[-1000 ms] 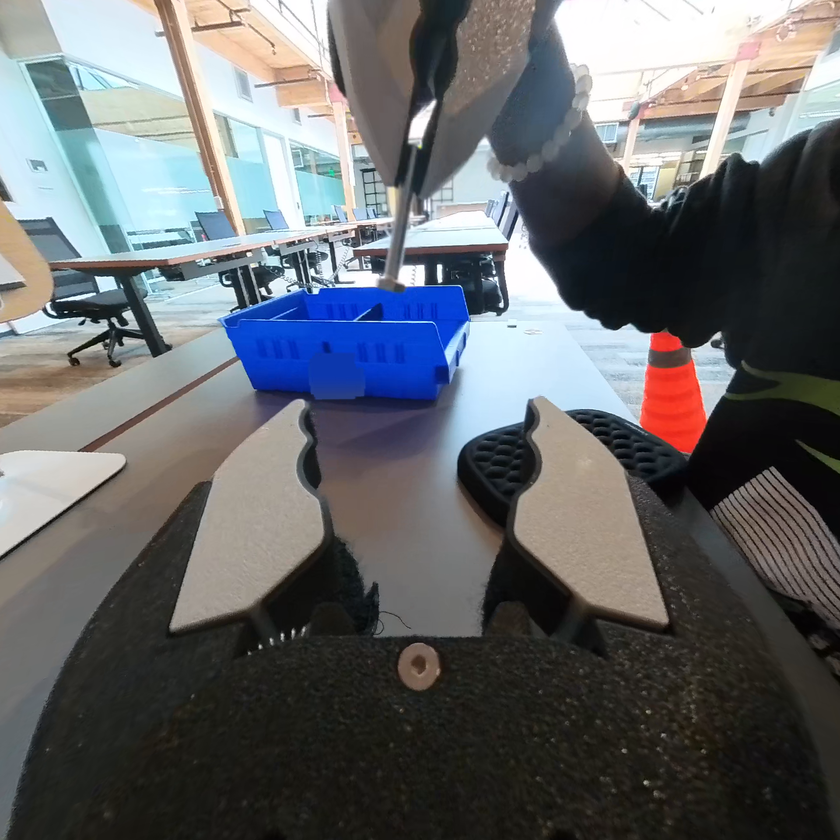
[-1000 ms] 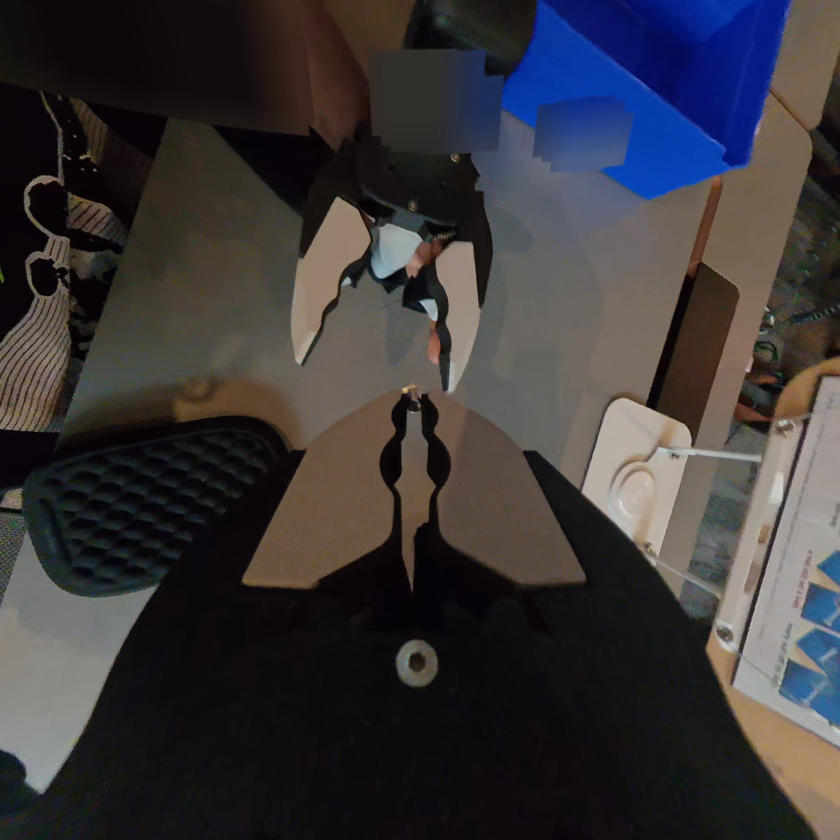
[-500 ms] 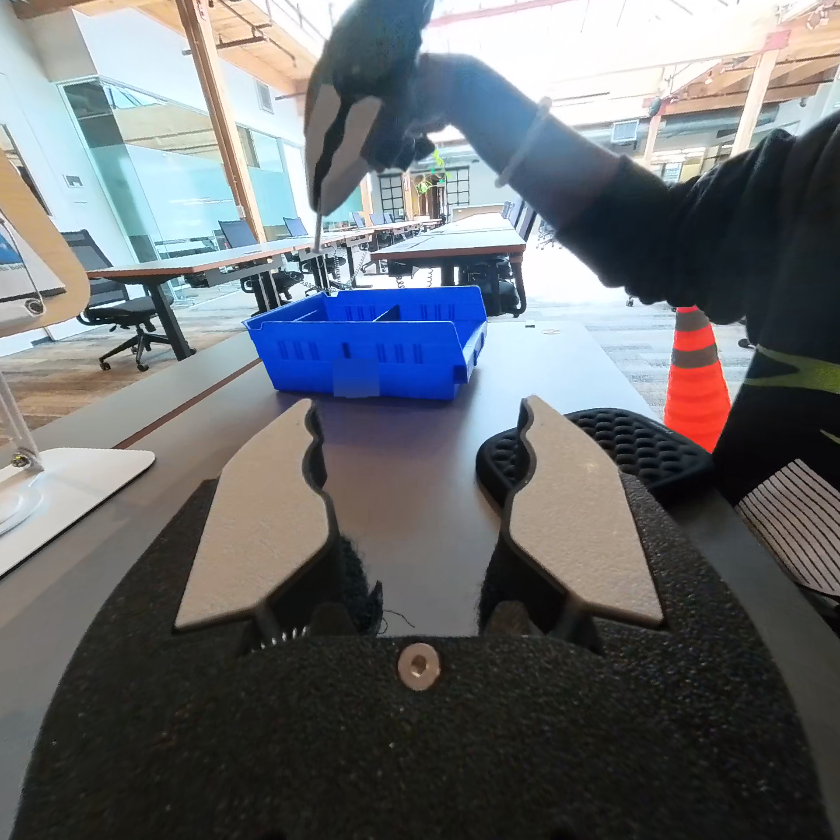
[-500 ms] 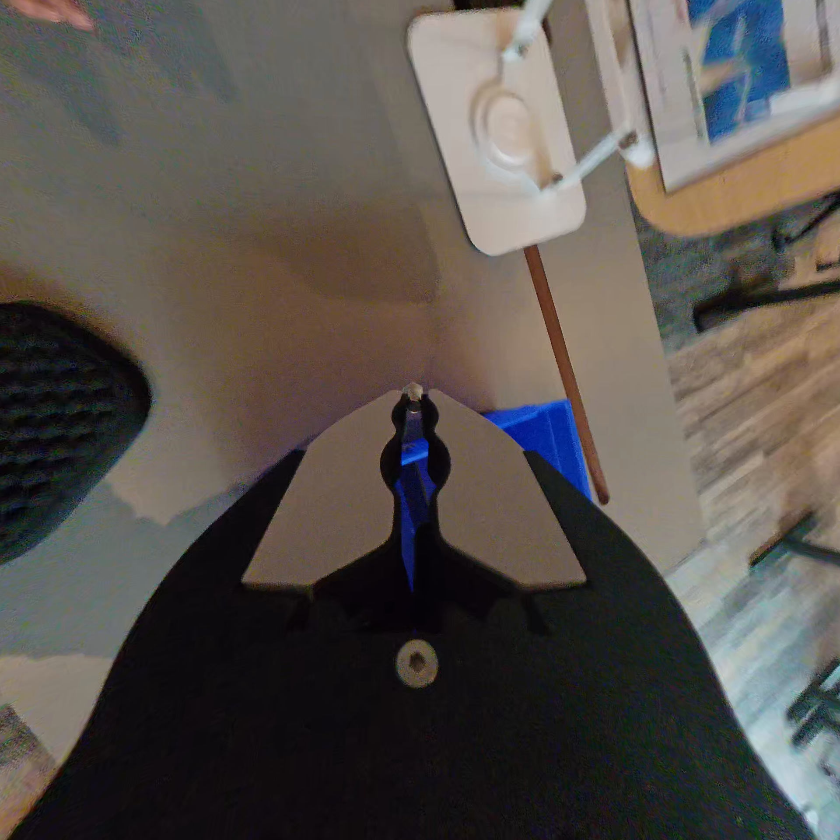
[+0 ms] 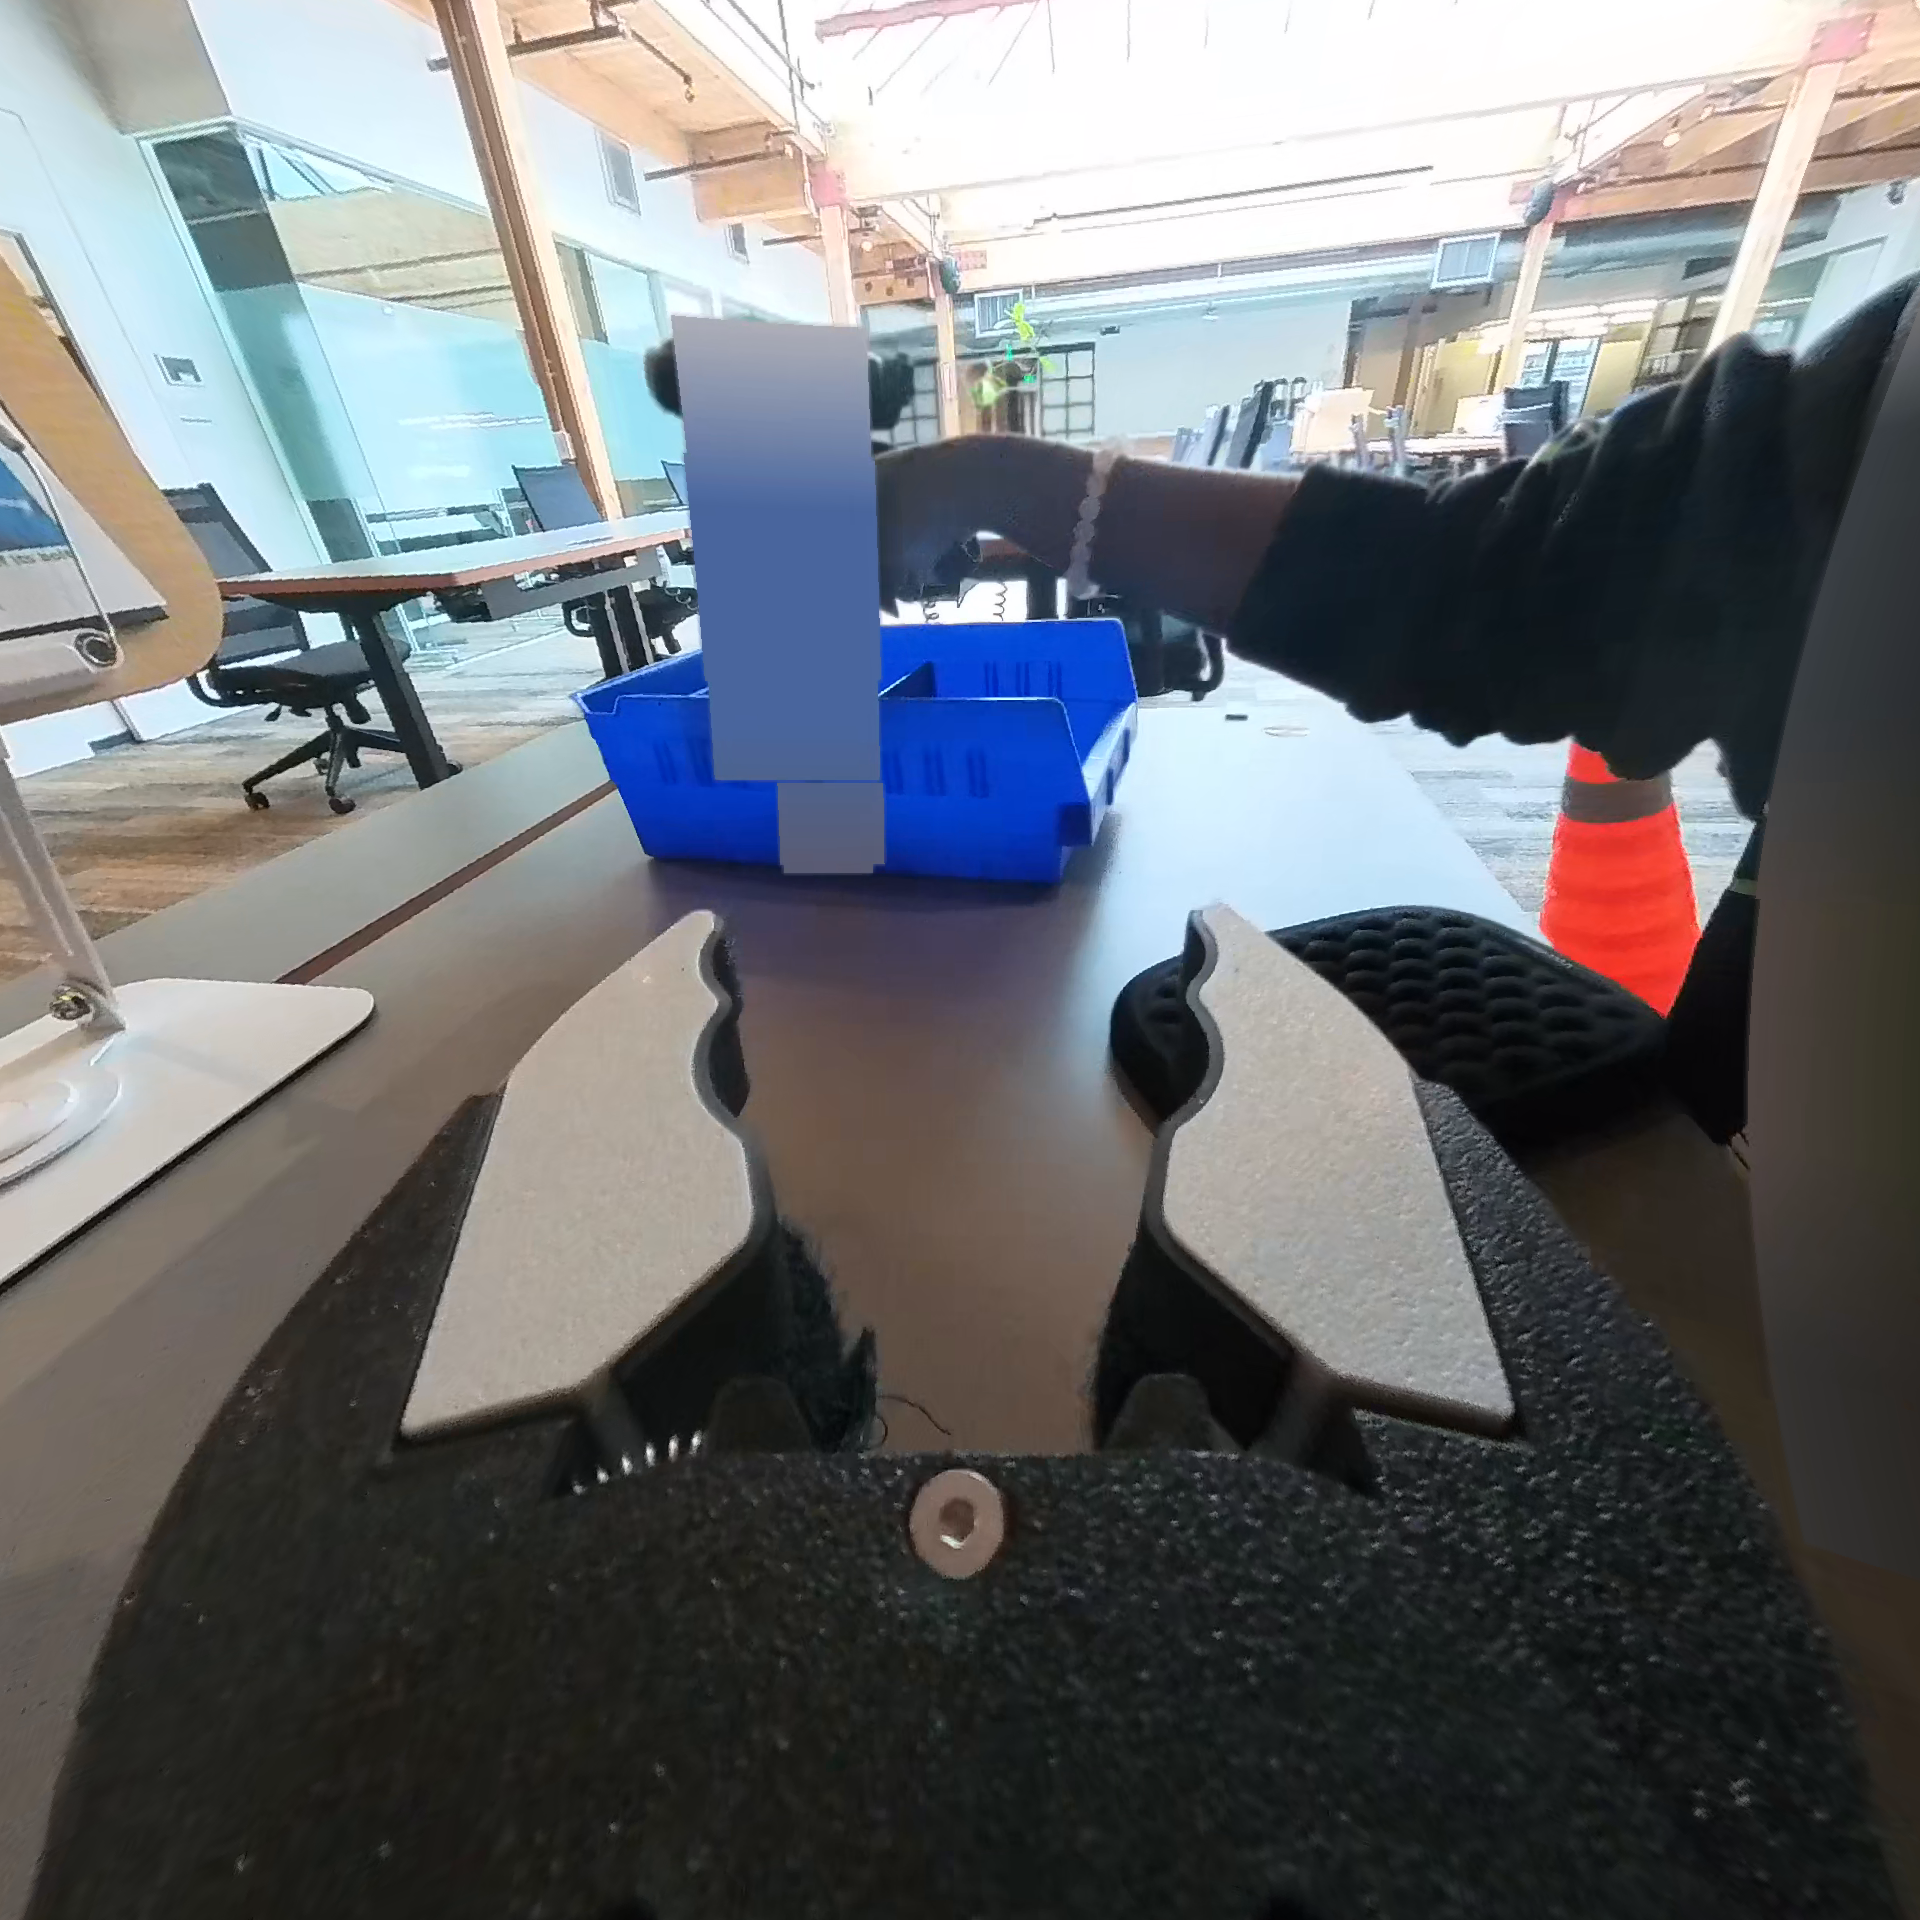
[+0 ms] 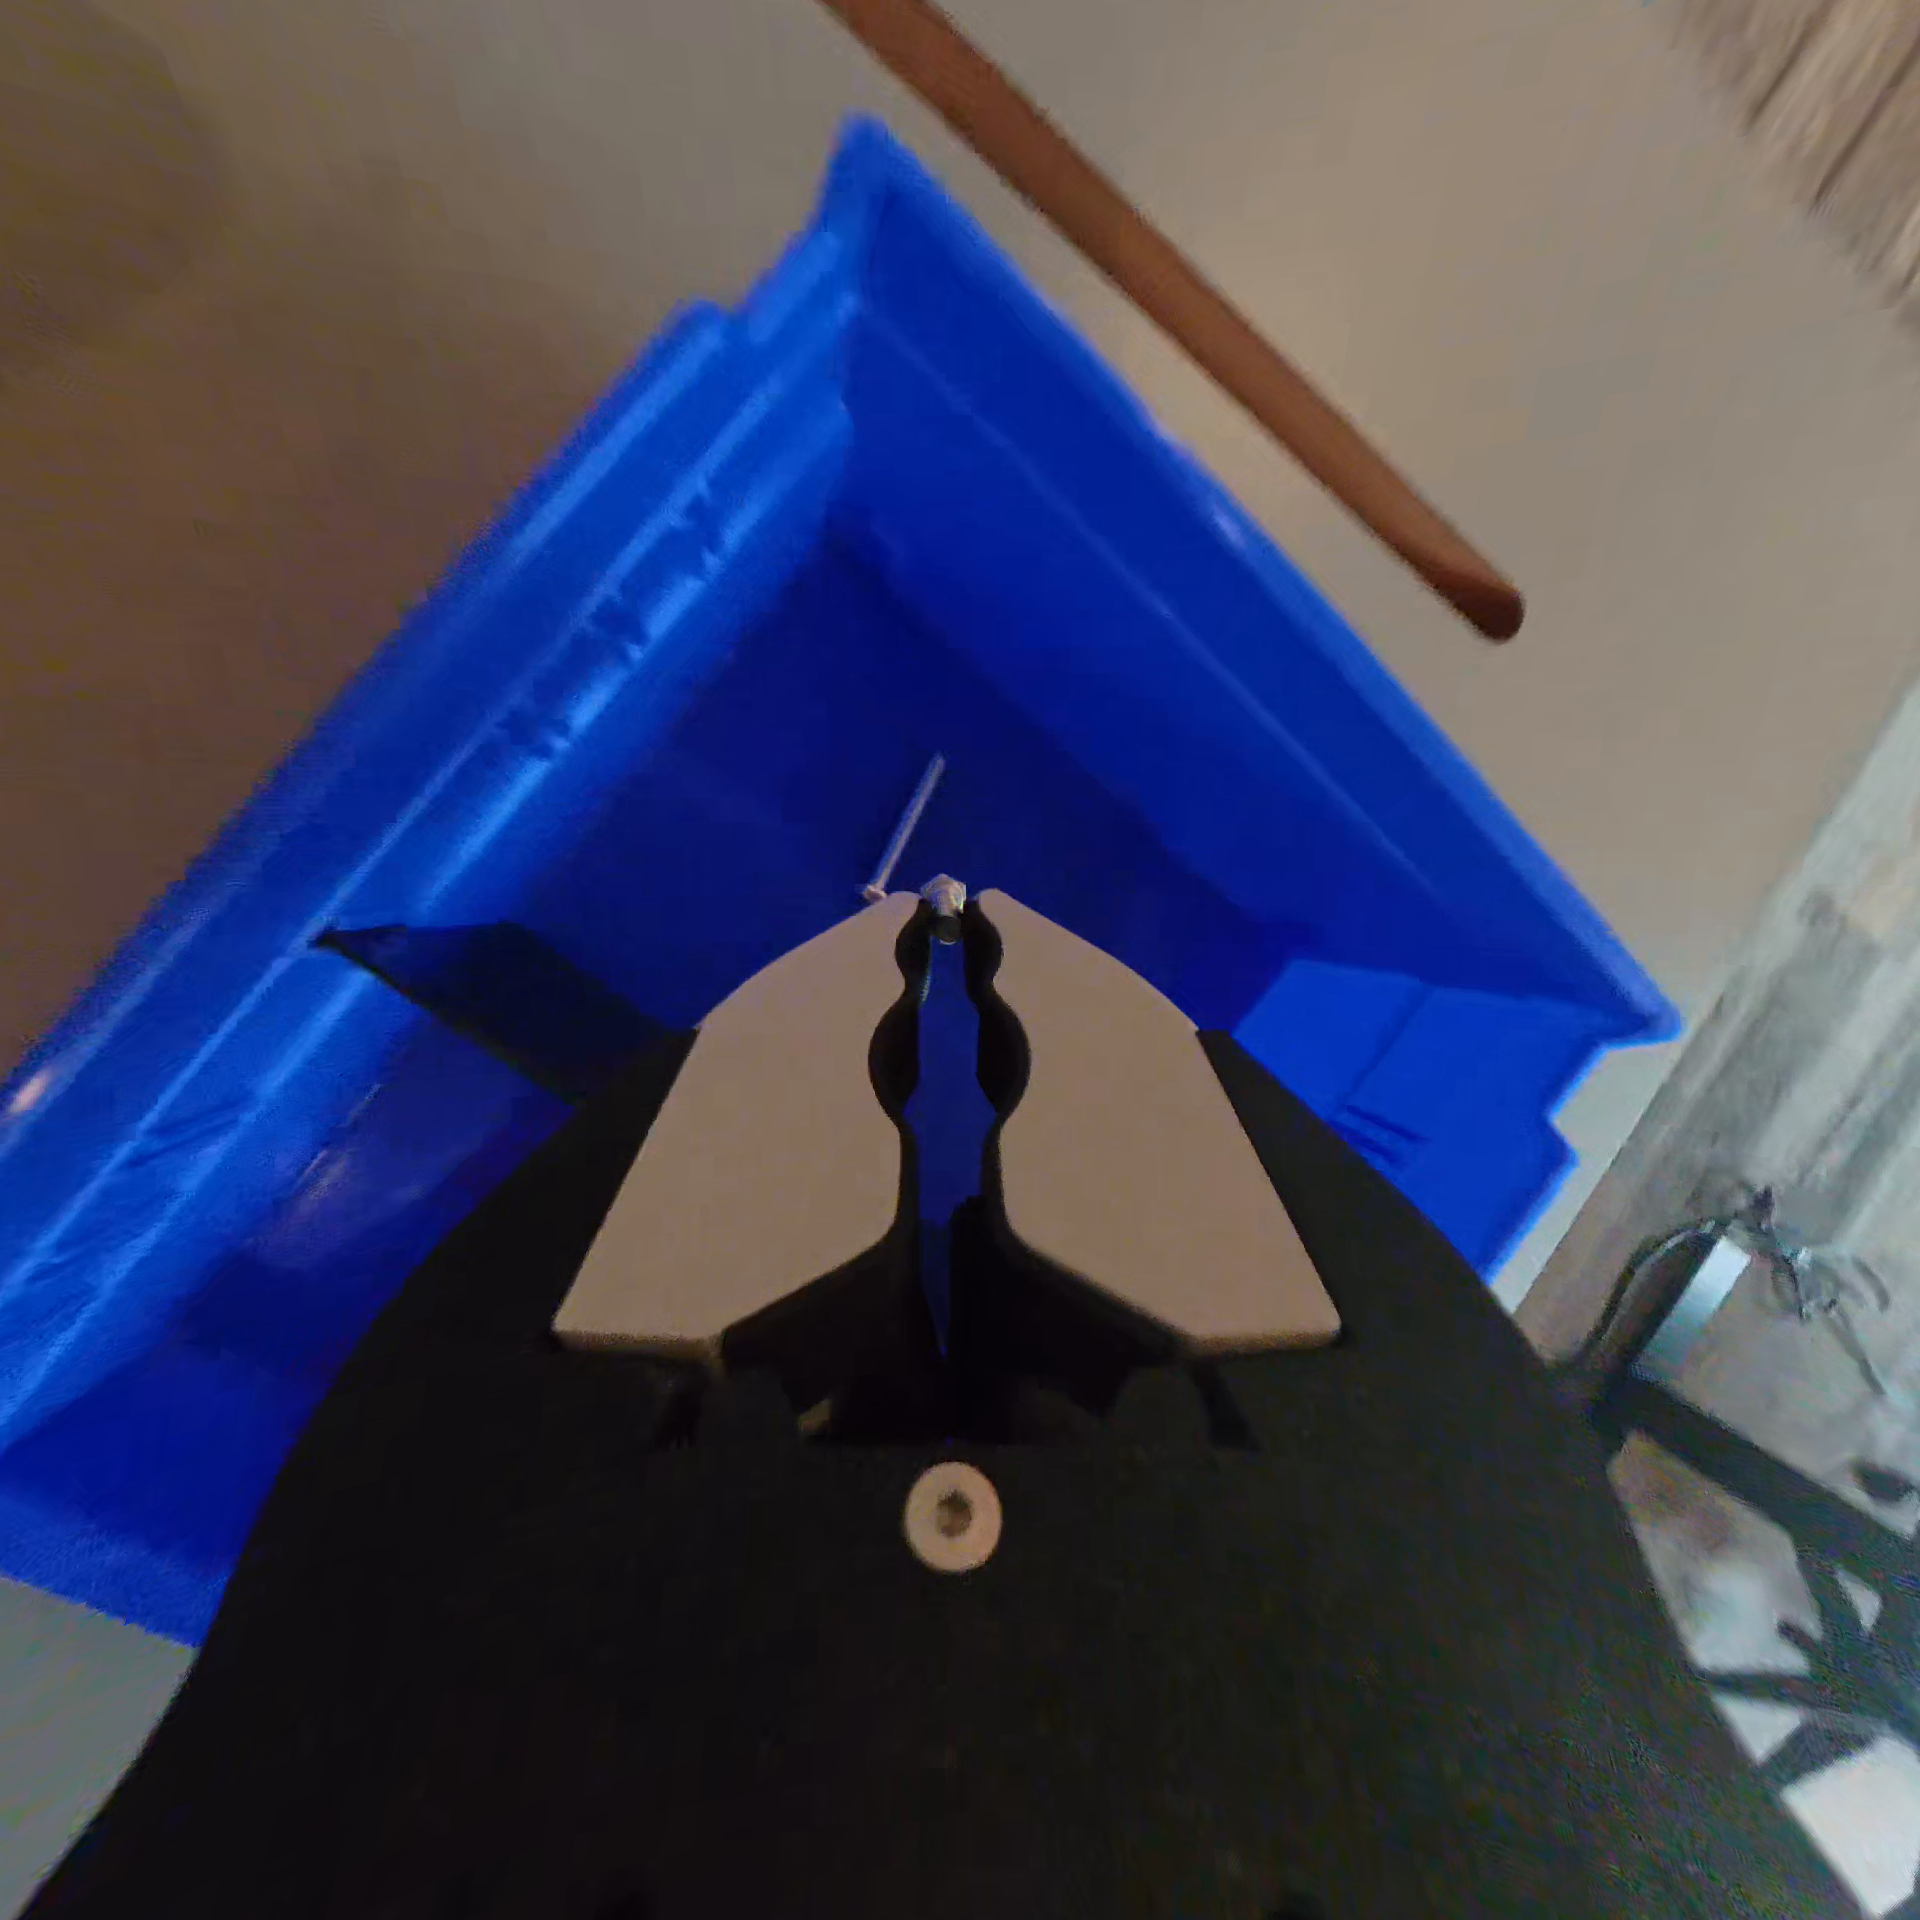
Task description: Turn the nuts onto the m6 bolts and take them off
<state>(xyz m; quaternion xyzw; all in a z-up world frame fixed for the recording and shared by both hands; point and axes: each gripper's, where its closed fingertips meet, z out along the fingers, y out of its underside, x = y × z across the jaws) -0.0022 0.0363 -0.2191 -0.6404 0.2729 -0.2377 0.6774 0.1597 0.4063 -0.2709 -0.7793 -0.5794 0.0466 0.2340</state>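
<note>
My right gripper (image 6: 943,902) is shut on a silver bolt (image 6: 943,920), seen end-on and pinched at the fingertips. It hangs over the inside of the blue bin (image 6: 623,623), pointing down. A second, long bolt (image 6: 914,821) lies on the bin floor just beyond the tips. My left gripper (image 5: 956,925) is open and empty, low over the dark table (image 5: 935,1091), facing the blue bin (image 5: 956,790). In the left wrist view the right gripper is hidden behind a mosaic patch; only the hand and sleeve (image 5: 1351,582) holding it show above the bin.
A black honeycomb mat (image 5: 1455,997) lies right of my left gripper. A white stand base (image 5: 177,1060) sits at the left. An orange cone (image 5: 1616,894) stands past the table's right edge. A brown strip (image 6: 1195,301) runs along the table beyond the bin. Some 40 cm of space lies between my two pairs of fingers.
My right gripper has swung from above the left gripper and the table over to the blue bin, keeping the bolt in its tips. My left gripper has stayed open and almost still.
</note>
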